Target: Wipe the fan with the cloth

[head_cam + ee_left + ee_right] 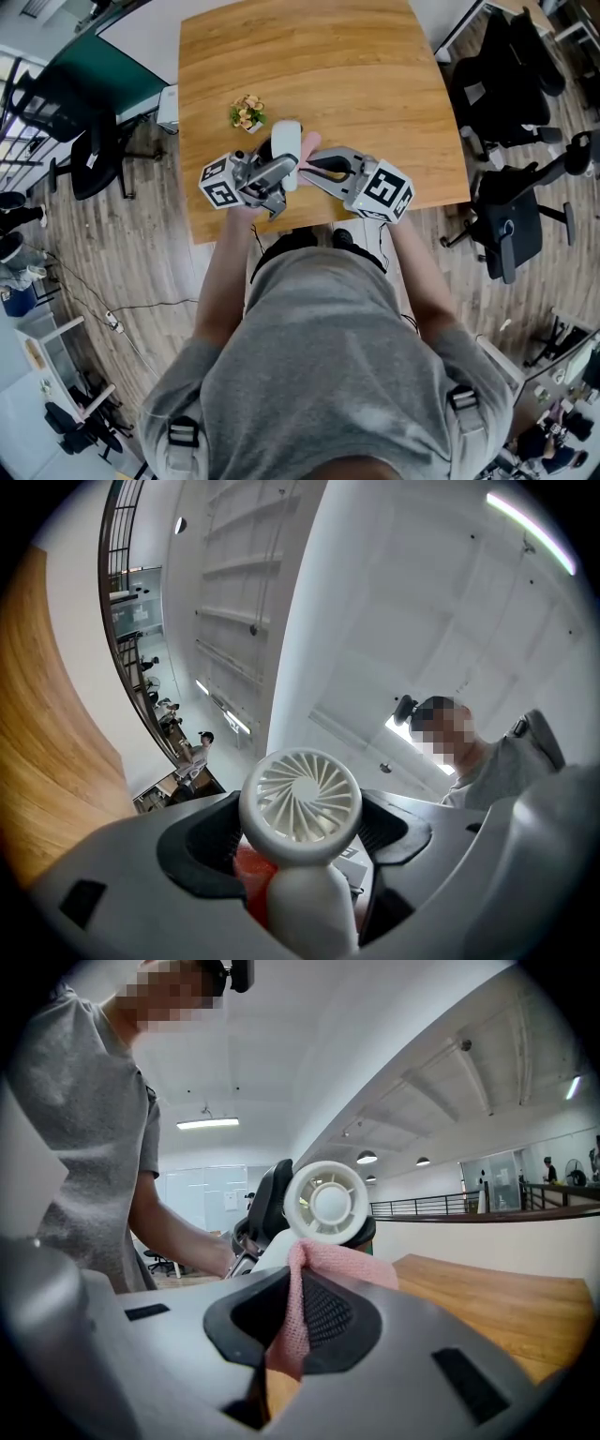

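Left gripper nose-up with fan (right gripper level, cloth)

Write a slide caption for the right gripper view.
Right gripper shut on a pink cloth just below the head of the white fan gripped by the left gripper, wooden table beyond.

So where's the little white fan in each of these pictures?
Head view: fan at centre, over the near part of the table.
Left gripper view: fan low centre, grille facing the camera.
Right gripper view: fan at centre, just above the pink cloth.
Shared landmark: the wooden table, in all three.
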Demonstrator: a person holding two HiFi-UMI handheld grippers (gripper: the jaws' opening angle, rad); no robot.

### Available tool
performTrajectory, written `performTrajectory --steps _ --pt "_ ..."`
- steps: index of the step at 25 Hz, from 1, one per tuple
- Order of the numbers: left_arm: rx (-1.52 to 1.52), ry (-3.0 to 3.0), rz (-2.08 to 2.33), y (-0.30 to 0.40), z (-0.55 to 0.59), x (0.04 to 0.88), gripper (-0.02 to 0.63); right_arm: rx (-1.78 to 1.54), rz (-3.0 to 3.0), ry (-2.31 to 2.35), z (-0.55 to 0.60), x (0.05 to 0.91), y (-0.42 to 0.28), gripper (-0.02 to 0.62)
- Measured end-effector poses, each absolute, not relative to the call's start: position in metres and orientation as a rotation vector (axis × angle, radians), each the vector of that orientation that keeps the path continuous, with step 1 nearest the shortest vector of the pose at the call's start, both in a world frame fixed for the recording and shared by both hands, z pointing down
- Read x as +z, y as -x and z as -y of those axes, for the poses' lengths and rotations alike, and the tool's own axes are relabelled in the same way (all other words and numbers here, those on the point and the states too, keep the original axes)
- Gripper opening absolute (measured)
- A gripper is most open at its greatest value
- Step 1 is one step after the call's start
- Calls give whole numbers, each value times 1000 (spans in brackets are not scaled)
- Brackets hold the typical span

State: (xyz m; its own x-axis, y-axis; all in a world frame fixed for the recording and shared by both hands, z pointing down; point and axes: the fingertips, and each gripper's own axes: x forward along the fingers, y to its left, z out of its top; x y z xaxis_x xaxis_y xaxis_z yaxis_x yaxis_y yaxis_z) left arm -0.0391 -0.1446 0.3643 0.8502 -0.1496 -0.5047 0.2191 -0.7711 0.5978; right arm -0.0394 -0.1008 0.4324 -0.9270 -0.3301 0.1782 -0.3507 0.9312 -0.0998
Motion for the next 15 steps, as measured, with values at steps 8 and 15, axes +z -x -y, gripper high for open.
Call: performTrajectory --steps 8,15 --pt "-688 -2338 -41 50 144 377 368 208 2940 -494 90 430 52 30" --pt "-680 -2335 -16 55 148 385 368 222 2949 -424 74 434 67 31"
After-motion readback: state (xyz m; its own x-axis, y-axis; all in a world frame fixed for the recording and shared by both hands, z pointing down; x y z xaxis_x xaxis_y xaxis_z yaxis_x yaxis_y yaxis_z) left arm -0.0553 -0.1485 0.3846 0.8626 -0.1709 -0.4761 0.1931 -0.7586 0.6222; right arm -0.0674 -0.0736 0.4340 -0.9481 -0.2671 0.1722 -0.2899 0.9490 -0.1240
